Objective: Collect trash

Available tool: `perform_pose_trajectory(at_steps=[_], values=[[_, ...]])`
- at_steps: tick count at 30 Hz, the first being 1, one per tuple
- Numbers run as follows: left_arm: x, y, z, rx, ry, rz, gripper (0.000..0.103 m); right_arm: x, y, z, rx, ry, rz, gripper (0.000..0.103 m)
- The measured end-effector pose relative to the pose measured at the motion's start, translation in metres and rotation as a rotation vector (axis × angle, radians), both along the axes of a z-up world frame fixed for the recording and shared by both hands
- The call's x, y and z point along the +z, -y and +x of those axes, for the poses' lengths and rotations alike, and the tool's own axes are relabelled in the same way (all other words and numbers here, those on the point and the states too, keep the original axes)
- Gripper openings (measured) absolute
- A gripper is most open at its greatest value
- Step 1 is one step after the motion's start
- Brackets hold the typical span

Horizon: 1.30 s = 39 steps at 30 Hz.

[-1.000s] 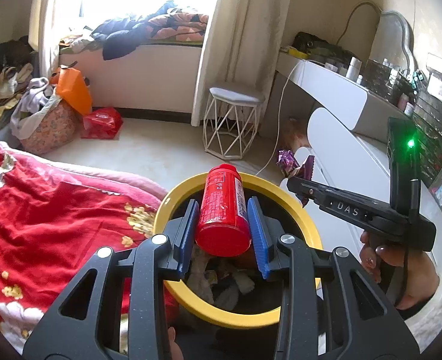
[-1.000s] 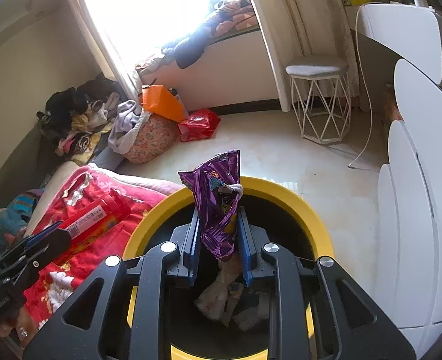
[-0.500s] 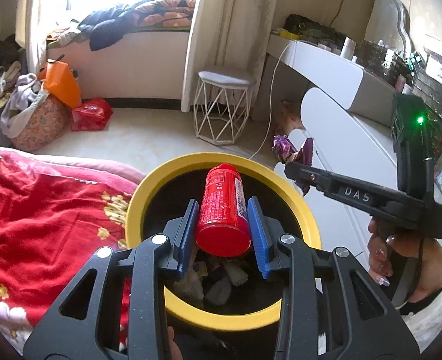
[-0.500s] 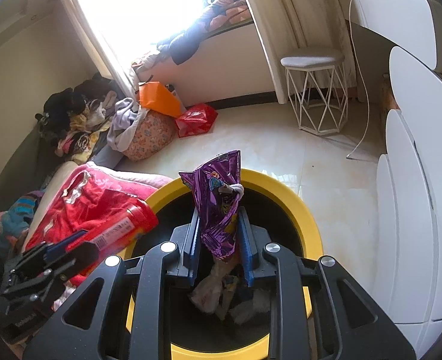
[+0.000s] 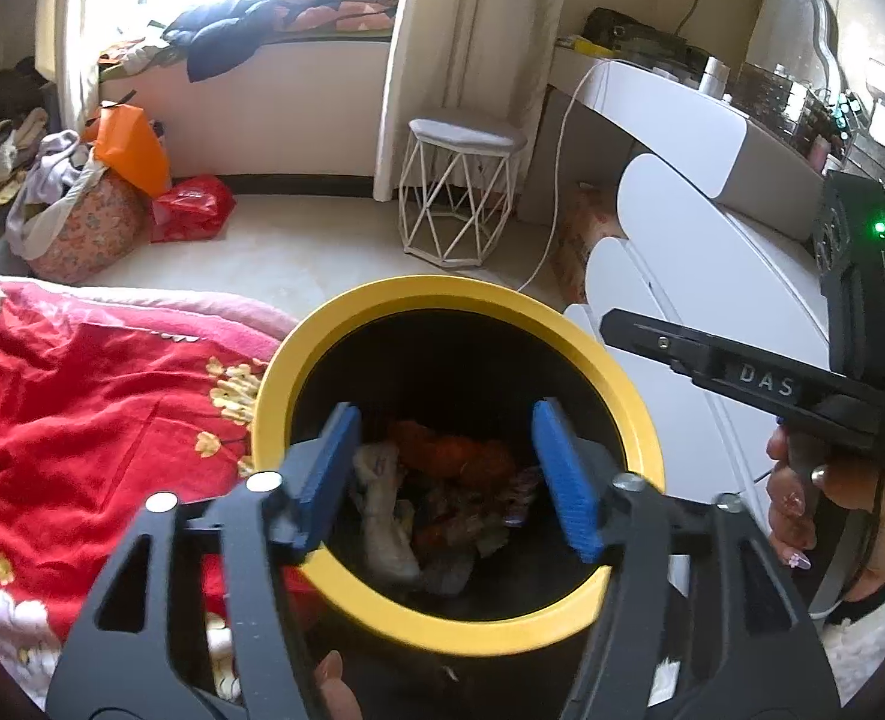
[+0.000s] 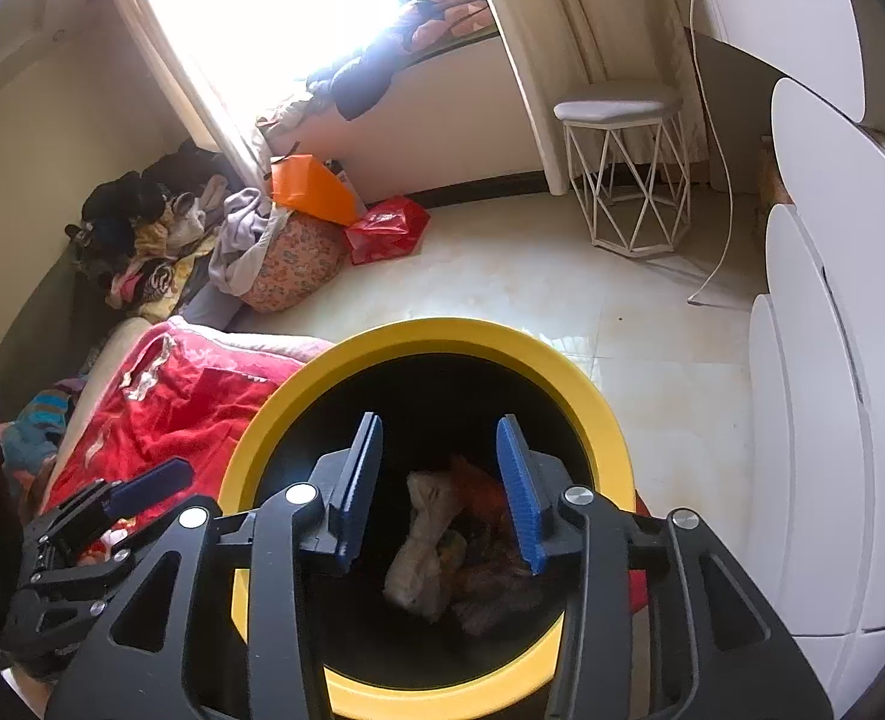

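Note:
A black trash bin with a yellow rim (image 5: 460, 294) (image 6: 442, 330) stands below both grippers. Crumpled trash (image 5: 442, 498) (image 6: 442, 534) lies at its bottom, with something red-orange on top. My left gripper (image 5: 445, 468) hangs over the bin's mouth, its jaws opening, nothing between the blue pads. Over the same opening my right gripper (image 6: 439, 480) also has its jaws opening and empty. In the left wrist view the right gripper (image 5: 622, 324) reaches in from the right, held by a hand (image 5: 826, 516). The left gripper (image 6: 142, 480) shows at the lower left of the right wrist view.
A red floral blanket (image 5: 82, 408) (image 6: 190, 384) lies on the bed left of the bin. White rounded drawers (image 5: 712, 276) (image 6: 832, 360) stand to the right. On the pale floor beyond are a wire stool (image 5: 460, 192) (image 6: 622, 168), a red bag (image 5: 190, 207) and piled clothes (image 6: 160, 240).
Both grippers opened over the bin. The red can left the left jaws and the purple wrapper left the right jaws; both are gone from between the pads.

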<state>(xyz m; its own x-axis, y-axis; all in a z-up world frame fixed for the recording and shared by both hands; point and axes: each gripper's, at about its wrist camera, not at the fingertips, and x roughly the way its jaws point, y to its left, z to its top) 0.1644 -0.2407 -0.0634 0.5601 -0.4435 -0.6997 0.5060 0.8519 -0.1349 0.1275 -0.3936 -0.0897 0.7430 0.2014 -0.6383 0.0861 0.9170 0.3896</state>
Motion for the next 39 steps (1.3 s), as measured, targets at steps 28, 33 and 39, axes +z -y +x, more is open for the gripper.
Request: perform_pose_trajectory(at_steps=[28,33,39], values=[[0.022,-0.061,-0.021,0.148,0.034,-0.008,0.092,0.028,-0.038,-0.040,-0.038,0.066,-0.113,0.090],[0.029,-0.079,-0.028,0.189,0.052,-0.012,0.092,0.033,-0.056,-0.051,-0.018,0.094,-0.124,0.093],[0.037,-0.105,-0.041,0.244,0.079,-0.021,0.092,0.040,-0.084,-0.066,-0.006,0.158,-0.187,0.096]])
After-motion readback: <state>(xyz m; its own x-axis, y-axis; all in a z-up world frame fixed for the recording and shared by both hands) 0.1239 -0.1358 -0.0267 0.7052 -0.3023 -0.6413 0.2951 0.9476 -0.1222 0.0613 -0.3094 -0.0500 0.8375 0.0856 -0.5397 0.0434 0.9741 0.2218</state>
